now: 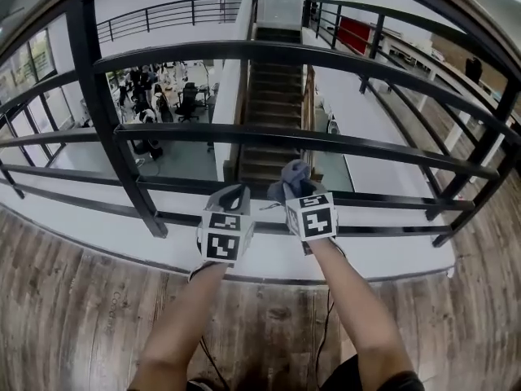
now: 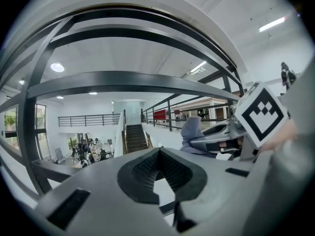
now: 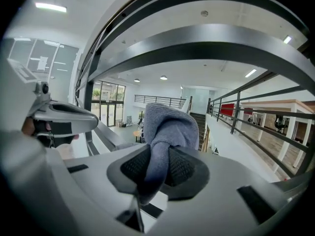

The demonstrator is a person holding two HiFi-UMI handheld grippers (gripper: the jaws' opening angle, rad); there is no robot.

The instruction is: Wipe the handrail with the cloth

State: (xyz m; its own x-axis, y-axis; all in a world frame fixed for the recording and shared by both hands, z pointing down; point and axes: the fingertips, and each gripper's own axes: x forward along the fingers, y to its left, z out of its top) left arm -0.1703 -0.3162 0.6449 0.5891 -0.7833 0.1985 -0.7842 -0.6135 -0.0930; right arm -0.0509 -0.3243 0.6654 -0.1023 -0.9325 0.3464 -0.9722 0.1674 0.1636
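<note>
A black metal railing with several horizontal bars [image 1: 277, 52] runs across the head view, and both grippers are held up close to its lower bars [image 1: 383, 199]. My right gripper [image 1: 296, 189] is shut on a grey-blue cloth [image 1: 291, 172], which bunches out past the jaws [image 3: 170, 124]. In the right gripper view the cloth is pinched between the black pads of that gripper [image 3: 157, 173], below a broad rail [image 3: 206, 41]. My left gripper [image 1: 235, 194] is just to its left, shut with nothing in it [image 2: 158, 173]. The left gripper view also shows the cloth [image 2: 190, 132] to the right.
A thick upright post [image 1: 104, 112] stands left of the grippers. Beyond the railing is a drop to a lower floor with a staircase [image 1: 273, 104] and people at desks [image 1: 155, 96]. I stand on wood-plank flooring [image 1: 73, 316]. A thin cable [image 1: 324, 332] hangs by my right arm.
</note>
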